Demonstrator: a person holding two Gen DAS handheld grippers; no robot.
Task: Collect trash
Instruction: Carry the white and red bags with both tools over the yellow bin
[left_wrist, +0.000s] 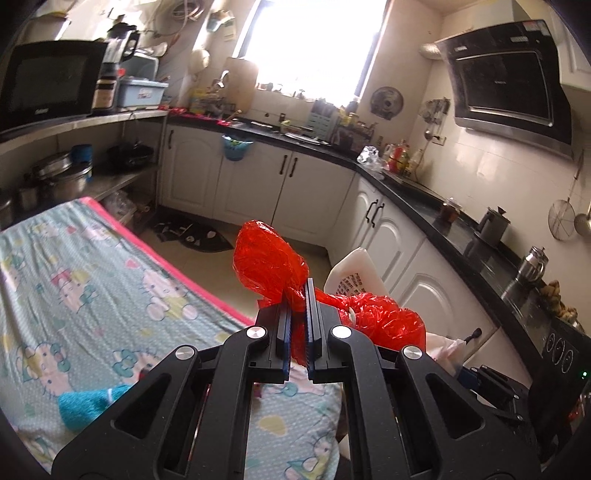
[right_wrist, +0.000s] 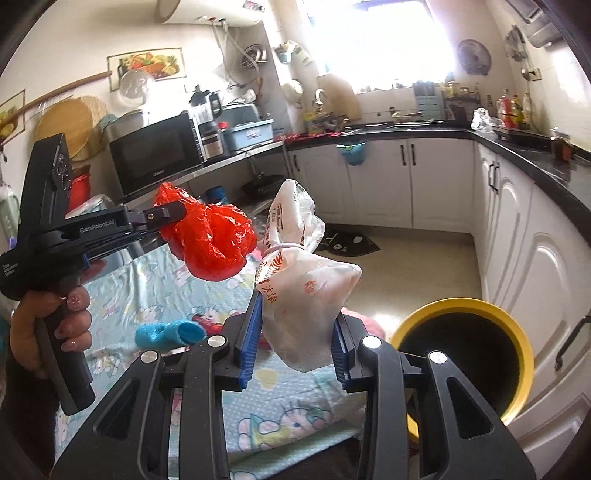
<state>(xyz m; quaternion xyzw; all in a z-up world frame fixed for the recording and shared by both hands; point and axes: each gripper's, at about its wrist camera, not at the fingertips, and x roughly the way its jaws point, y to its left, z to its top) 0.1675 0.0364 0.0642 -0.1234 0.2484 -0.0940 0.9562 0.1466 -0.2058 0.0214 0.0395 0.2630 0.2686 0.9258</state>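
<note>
Your left gripper sits left of your right gripper, each above the cloth-covered table. The crumpled bag in the left one hangs just beside the tied bag in the right one. The bin stands on the floor right of the table, before the cabinets. A sock lies on the cloth below the bags.
</note>
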